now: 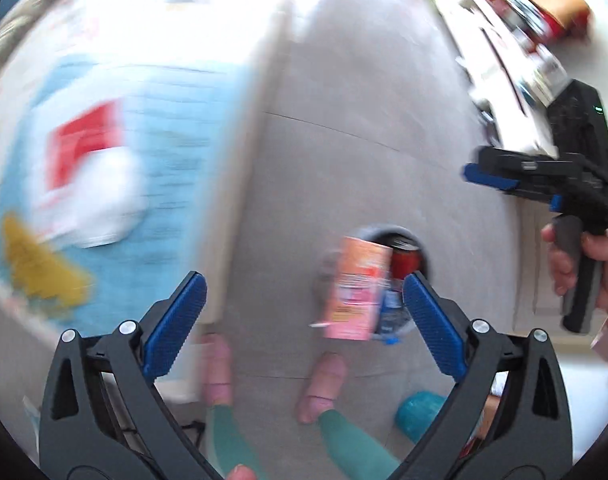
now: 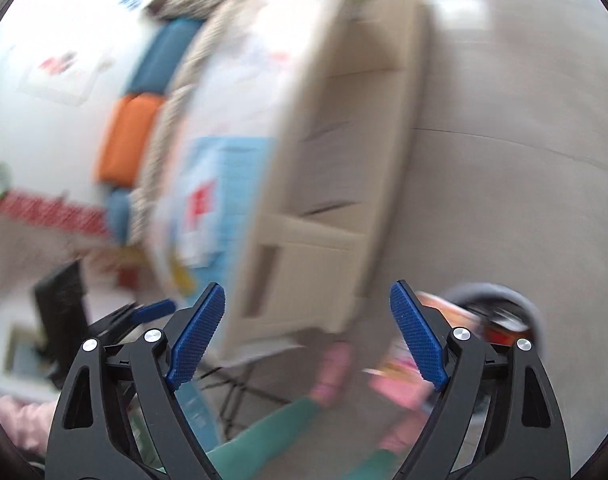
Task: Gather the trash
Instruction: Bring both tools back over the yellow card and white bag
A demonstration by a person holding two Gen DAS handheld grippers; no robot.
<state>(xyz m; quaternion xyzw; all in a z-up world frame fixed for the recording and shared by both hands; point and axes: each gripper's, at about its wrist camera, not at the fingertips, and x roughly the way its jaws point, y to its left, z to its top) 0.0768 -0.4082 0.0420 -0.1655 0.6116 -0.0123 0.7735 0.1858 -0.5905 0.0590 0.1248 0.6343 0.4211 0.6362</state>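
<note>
Both views are blurred by motion. My left gripper (image 1: 304,320) is open and holds nothing. A pink and orange carton (image 1: 355,288) is in mid-air between its fingers and the round bin (image 1: 419,248) on the floor, which holds a red can (image 1: 403,262). On the table's light blue mat (image 1: 176,168) lie a red and white packet (image 1: 84,148), a white crumpled piece (image 1: 112,204) and a yellow scrap (image 1: 40,268). My right gripper (image 2: 307,336) is open and empty; it also shows in the left wrist view (image 1: 475,172). The carton (image 2: 403,384) and bin (image 2: 499,316) show at the right wrist view's lower right.
The beige table edge (image 1: 240,200) runs down the middle over grey floor (image 1: 363,120). The person's pink slippers (image 1: 323,384) and green trouser legs stand below. A teal ball (image 1: 419,416) lies on the floor. A cluttered shelf (image 1: 515,40) is at the far right.
</note>
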